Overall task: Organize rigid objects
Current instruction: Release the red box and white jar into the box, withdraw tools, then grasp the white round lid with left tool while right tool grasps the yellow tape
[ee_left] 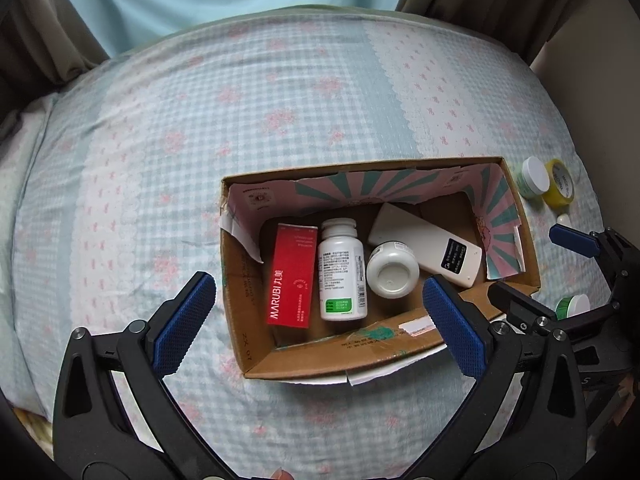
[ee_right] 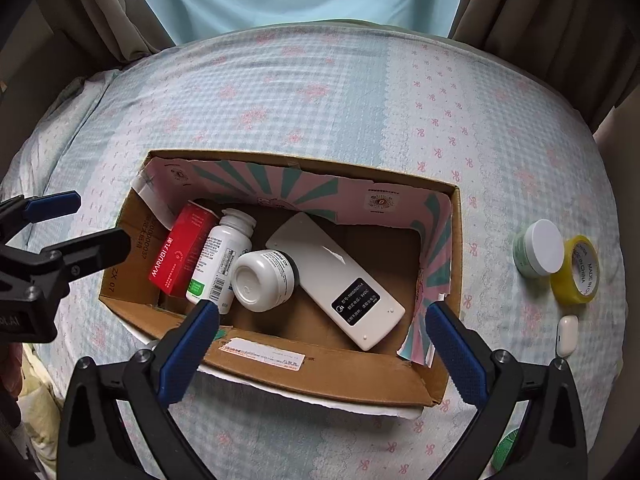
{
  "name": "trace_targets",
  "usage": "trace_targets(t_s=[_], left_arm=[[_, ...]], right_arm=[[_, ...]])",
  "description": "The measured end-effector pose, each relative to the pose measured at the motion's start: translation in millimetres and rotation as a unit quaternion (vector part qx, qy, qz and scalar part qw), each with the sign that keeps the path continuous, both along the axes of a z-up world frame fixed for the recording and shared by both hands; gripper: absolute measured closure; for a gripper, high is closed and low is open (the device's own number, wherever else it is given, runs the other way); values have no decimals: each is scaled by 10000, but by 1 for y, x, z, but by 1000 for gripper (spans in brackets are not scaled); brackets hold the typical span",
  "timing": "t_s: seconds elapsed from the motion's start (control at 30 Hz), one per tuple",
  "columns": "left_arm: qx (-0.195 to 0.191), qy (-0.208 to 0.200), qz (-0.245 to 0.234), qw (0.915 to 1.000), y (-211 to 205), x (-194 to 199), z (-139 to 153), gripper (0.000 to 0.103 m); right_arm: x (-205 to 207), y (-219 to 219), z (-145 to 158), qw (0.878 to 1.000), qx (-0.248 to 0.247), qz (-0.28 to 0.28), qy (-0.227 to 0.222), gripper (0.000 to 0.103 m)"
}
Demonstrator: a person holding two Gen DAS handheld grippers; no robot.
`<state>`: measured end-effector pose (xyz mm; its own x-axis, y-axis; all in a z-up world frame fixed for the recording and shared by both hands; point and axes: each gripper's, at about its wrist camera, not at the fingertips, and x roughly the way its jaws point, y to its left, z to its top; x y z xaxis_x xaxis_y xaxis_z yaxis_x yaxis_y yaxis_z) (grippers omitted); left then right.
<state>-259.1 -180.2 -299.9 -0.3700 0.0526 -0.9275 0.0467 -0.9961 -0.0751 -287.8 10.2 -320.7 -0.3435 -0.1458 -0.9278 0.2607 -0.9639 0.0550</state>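
Cardboard box (ee_right: pixel 328 380) with bottles (ee_right: pixel 224 256), remote (ee_right: pixel 336 276).

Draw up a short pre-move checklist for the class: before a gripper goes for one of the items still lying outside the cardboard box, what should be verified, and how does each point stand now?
1. Right gripper open and holding nothing: ok.
2. Left gripper open and holding nothing: ok.
3. Items left outside, right of the cardboard box: white-lidded jar, yellow tape roll, small white case: ok, all visible.
4. Jar and tape roll apart enough for a clean grasp: not ok, they appear to touch.
5. Free floor space in the box beside the white remote: ok, right end looks bare.
6. Green-rimmed item near the right gripper: cannot tell, mostly hidden.
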Motion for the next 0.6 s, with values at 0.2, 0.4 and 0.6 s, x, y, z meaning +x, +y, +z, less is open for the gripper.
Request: trace_targets(t_s=[0.2,0.4,0.6], left_arm=[[-82,215,286,9993,26,27,27,0],[58,356,324,9988,82,51,46,0],[274,412,-307,9983,175,67,49,0]], right_arm=[[16,33,33,9997,-142,52,166,0],[35,99,69,9983,-352,-178,433,0],[48,182,97,9965,-140,-297,774,0]])
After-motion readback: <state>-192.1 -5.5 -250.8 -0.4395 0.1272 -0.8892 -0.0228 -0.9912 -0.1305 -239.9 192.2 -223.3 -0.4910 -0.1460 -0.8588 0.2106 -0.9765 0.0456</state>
